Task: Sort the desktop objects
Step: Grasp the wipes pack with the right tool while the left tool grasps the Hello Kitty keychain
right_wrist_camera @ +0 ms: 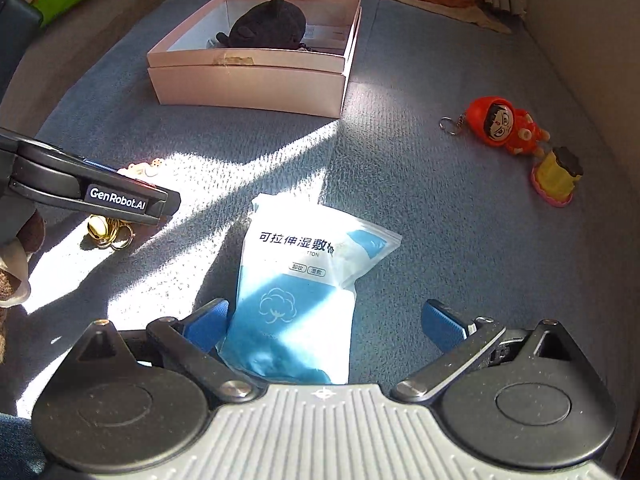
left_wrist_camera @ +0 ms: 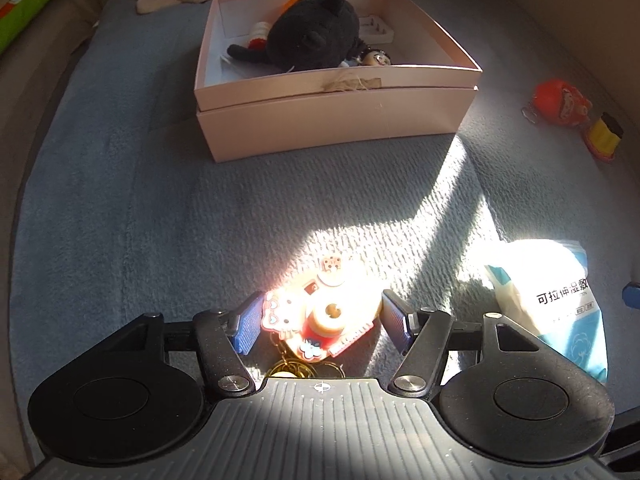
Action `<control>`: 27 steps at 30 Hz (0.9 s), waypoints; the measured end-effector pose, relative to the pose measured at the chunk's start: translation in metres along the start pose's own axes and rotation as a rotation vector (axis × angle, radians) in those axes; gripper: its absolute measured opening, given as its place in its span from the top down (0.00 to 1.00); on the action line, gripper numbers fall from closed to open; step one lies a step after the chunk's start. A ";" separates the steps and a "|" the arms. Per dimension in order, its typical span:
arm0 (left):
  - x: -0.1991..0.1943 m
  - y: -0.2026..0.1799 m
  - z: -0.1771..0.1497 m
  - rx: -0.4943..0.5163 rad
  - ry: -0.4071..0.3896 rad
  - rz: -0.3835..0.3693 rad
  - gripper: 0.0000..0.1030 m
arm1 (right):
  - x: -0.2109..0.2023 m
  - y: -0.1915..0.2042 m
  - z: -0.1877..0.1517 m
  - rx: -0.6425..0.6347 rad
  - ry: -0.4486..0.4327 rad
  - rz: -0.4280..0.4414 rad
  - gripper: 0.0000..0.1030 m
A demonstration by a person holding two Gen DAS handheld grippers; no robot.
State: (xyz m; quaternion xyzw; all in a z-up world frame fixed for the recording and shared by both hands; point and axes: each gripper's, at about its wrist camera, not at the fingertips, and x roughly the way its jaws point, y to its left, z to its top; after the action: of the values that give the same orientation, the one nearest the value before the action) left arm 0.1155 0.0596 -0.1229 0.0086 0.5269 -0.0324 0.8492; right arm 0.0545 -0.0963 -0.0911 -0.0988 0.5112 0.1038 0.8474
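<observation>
A pink cartoon keychain charm (left_wrist_camera: 320, 312) lies in a sun patch on the blue blanket, its gold bell and rings (left_wrist_camera: 304, 370) trailing toward the camera. My left gripper (left_wrist_camera: 320, 320) sits around the charm with both blue pads meeting its sides. A blue-and-white cotton pad packet (right_wrist_camera: 304, 280) lies under my right gripper (right_wrist_camera: 326, 324), which is open: one pad is beside the packet's left edge, the other stands well clear on the right. The pink box (left_wrist_camera: 336, 116) farther back holds a black plush (left_wrist_camera: 312, 32) and small toys.
A red figure keychain (right_wrist_camera: 508, 126) and a yellow toy (right_wrist_camera: 556, 176) lie at the right, near the raised grey edge. Orange and green cushions sit behind the box (right_wrist_camera: 248, 84). A fuzzy brown sleeve (right_wrist_camera: 16, 264) shows at the left edge.
</observation>
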 end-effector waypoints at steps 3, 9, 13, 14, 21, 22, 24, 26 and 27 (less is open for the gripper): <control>-0.010 0.003 -0.009 0.044 -0.002 0.020 0.34 | 0.018 0.007 0.005 0.010 0.043 -0.005 0.02; -0.026 0.015 -0.043 0.097 0.066 0.038 0.34 | 0.034 0.014 0.014 0.022 0.059 -0.040 0.19; -0.028 0.021 -0.049 0.064 0.084 0.029 0.34 | 0.034 0.019 0.019 -0.003 0.057 -0.038 0.41; -0.027 0.020 -0.048 0.062 0.086 0.027 0.32 | 0.033 0.020 0.020 -0.011 0.058 -0.037 0.45; -0.025 0.016 -0.044 0.039 0.092 0.004 0.21 | 0.015 0.013 0.009 0.013 0.098 0.006 0.48; -0.023 0.014 -0.044 0.037 0.092 0.010 0.21 | 0.012 0.012 0.006 0.016 0.107 0.015 0.49; -0.018 0.012 -0.042 0.035 0.087 0.036 0.21 | 0.006 0.011 0.000 0.024 0.125 0.032 0.49; -0.014 0.009 -0.040 0.020 0.083 0.054 0.23 | -0.001 0.009 -0.006 0.036 0.146 0.055 0.49; -0.015 0.008 -0.040 0.020 0.073 0.064 0.30 | -0.006 0.008 -0.009 0.041 0.155 0.072 0.49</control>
State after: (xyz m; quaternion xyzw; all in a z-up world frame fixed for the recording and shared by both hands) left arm 0.0734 0.0703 -0.1271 0.0351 0.5566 -0.0101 0.8300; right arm 0.0419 -0.0911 -0.0899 -0.0707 0.5803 0.1155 0.8030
